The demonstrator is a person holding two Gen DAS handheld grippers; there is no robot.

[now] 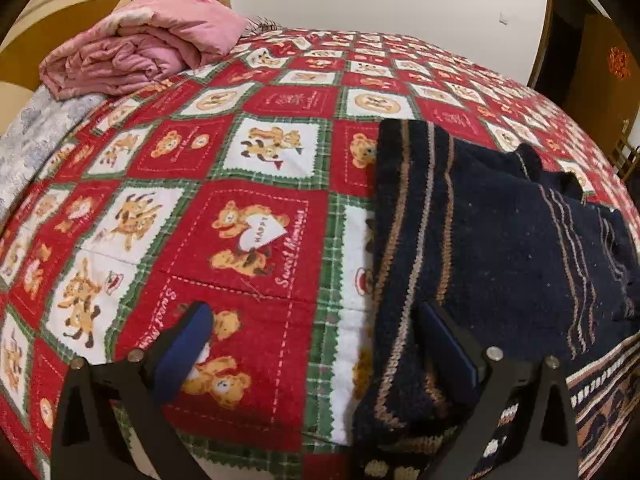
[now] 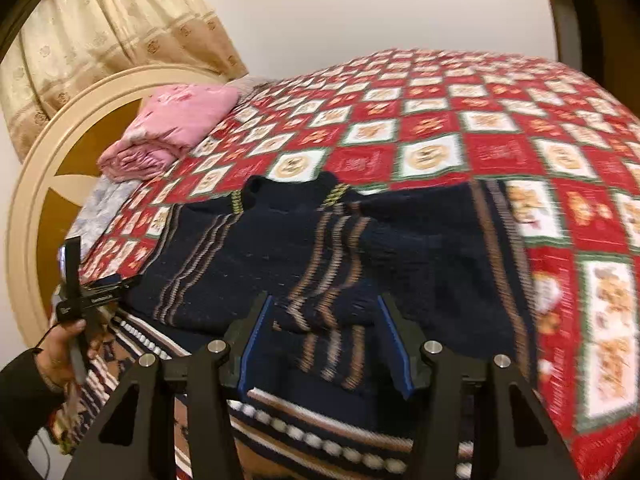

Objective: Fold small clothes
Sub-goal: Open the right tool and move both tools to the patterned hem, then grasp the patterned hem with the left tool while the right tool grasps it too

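red, white and green teddy-bear patchwork quilt (image 1: 256, 216) covers bed | folded pink padded blanket (image 1: 140, 52) at 10 o'clock on quilt | cream-and-brown round wooden headboard (image 2: 36, 184) at 9 o'clock | beige patterned curtain (image 2: 120, 24) at 11 o'clock

Sweater (image 2: 304, 248) lies flat on quilt (image 2: 500, 128), at bed's near edge, collar toward the far side. Both sleeves folded in over the body. Left gripper (image 1: 316, 344) at sweater's left edge: one finger over bare quilt, the other over the knit. Right gripper (image 2: 324, 340) over sweater's lower middle, straddling the sleeve cuff. Folded blanket (image 2: 172, 132) far left on the bed, by headboard (image 2: 36, 184). Curtain (image 2: 112, 28) behind headboard.
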